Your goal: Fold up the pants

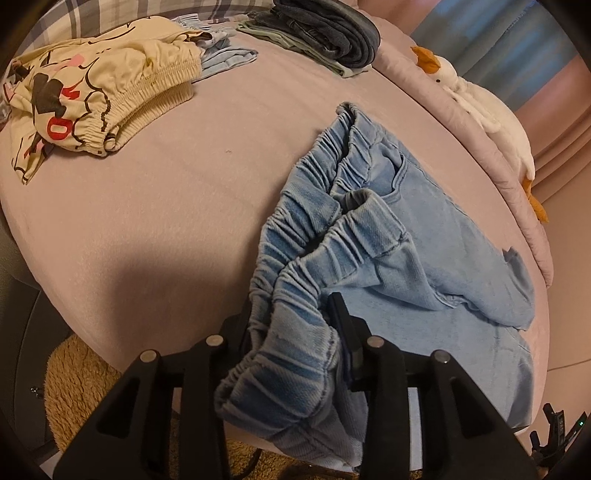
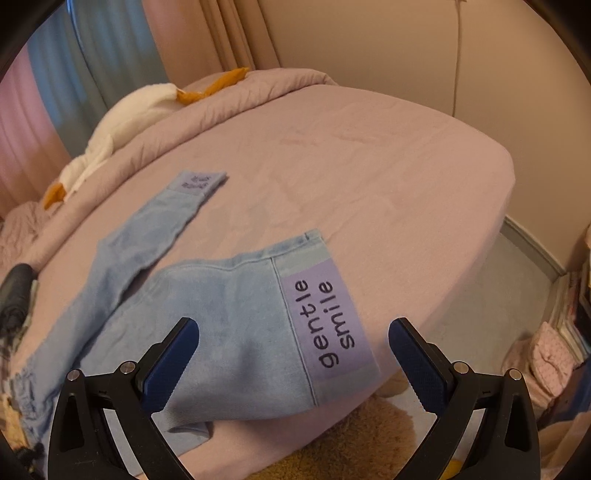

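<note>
Left wrist view showed the waist end of the light blue pants (image 1: 369, 229) on the pink bed (image 1: 166, 221), with the gathered elastic waistband bunched between the black fingers (image 1: 343, 325) of the left gripper (image 1: 291, 328), which pinched the fabric; part of the waistband drooped over the bed's near edge. This view alone showed a cream printed garment (image 1: 92, 99) at the far left, a folded dark grey stack (image 1: 328, 33) at the far side, and a plaid pillow behind it.

Right wrist view showed the other end: two pant legs (image 2: 221, 314) lay spread apart on the bed (image 2: 369, 184), each cuff carrying a lilac patch (image 2: 328, 321), the near one reading "gentle smile". The right gripper (image 2: 293, 362) hovered above the near leg, its blue-padded fingers (image 2: 173, 362) splayed wide and empty, not touching cloth. The far cuff's lettering was too blurred to read.

A white plush goose (image 2: 122, 125) with orange feet lay along the rolled quilt at the bed's far edge, seen in both views. Curtains in pink and blue hung behind it. A tan shaggy rug (image 2: 369, 443) lay on the floor below the bed, beige wall to the right.
</note>
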Tool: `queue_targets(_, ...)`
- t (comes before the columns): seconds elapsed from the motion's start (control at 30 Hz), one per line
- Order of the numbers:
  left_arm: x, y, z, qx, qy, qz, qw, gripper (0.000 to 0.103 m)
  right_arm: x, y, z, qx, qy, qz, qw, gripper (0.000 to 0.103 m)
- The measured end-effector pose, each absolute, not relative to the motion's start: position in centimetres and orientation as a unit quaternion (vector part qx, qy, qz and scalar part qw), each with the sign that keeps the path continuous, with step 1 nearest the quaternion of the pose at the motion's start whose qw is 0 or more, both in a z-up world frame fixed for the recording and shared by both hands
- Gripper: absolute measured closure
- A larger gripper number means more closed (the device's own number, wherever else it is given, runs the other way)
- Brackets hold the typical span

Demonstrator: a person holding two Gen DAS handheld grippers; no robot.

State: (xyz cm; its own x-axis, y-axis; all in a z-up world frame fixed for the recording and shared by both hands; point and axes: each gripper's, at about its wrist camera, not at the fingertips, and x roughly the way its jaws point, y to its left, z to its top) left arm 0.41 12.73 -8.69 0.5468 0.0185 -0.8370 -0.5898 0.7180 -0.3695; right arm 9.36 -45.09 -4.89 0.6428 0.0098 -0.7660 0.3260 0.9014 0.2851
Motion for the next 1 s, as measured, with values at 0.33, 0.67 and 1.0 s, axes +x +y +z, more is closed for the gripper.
queue_targets(0.33, 0.7, 12.6, -8.9, -0.316, 0.442, 0.194, 0.817, 0.064, 10.7, -48.5, -10.2, 0.288, 0.454, -0.079, 0.84, 0.0)
queue_targets(0.67, 0.6, 12.6, -8.7, -0.316, 0.442, 0.19, 0.818, 0.066, 13.2, -45.7, -9.7, 0.166, 0.462, -0.089, 0.867, 0.077)
queue_targets(1.0, 0.6, 12.1, -8.7, -0.306, 0.441, 0.195, 0.821, 0.065, 17.4, -48.4, -4.8, 0.081, 0.41, -0.098, 0.903, 0.091)
